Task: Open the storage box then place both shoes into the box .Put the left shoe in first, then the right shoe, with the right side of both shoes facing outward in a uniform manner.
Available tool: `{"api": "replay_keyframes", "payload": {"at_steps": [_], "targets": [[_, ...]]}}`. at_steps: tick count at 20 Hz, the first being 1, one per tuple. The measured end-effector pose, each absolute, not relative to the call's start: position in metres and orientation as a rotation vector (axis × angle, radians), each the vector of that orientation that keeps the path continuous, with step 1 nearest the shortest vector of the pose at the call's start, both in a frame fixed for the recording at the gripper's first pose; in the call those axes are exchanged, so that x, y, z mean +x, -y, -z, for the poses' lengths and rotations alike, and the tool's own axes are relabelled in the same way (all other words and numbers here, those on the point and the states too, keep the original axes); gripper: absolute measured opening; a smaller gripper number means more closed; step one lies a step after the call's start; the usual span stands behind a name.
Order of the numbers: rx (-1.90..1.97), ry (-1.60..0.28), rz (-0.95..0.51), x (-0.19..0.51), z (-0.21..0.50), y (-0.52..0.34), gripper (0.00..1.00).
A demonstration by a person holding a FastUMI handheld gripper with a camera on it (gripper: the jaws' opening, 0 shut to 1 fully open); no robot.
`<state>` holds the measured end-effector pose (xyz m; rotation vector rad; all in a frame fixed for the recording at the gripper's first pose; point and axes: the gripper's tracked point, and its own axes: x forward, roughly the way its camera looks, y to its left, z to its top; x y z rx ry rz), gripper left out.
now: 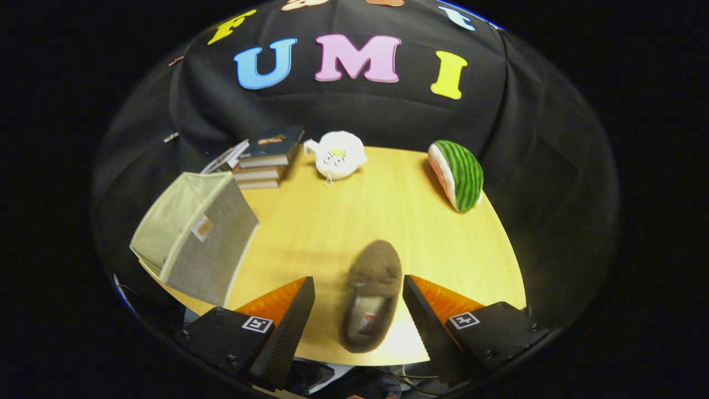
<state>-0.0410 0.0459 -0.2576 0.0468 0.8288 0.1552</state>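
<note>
Spread apart, the gripper (pixel 359 310) straddles a brown fuzzy slipper (pixel 371 296) without either finger touching it. That slipper lies on the light wooden table (pixel 343 221), long axis running away from the fingers, toe pointing ahead. Left of the slipper sits a grey fabric storage box (pixel 194 235); beyond lie stacked books (pixel 266 158), a white plush toy (pixel 337 155) and a watermelon-slice plush (pixel 458 174).
</note>
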Motion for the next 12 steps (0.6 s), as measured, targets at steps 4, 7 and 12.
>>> {"api": "replay_keyframes", "payload": {"at_steps": [4, 7, 12], "targets": [[-0.007, -0.925, -0.117, -0.053, 0.313, -0.026, 0.97], [-0.039, -0.953, -0.097, -0.056, 0.339, -0.018, 0.88], [-0.031, -0.965, -0.05, -0.038, 0.365, -0.012, 0.76]]}}
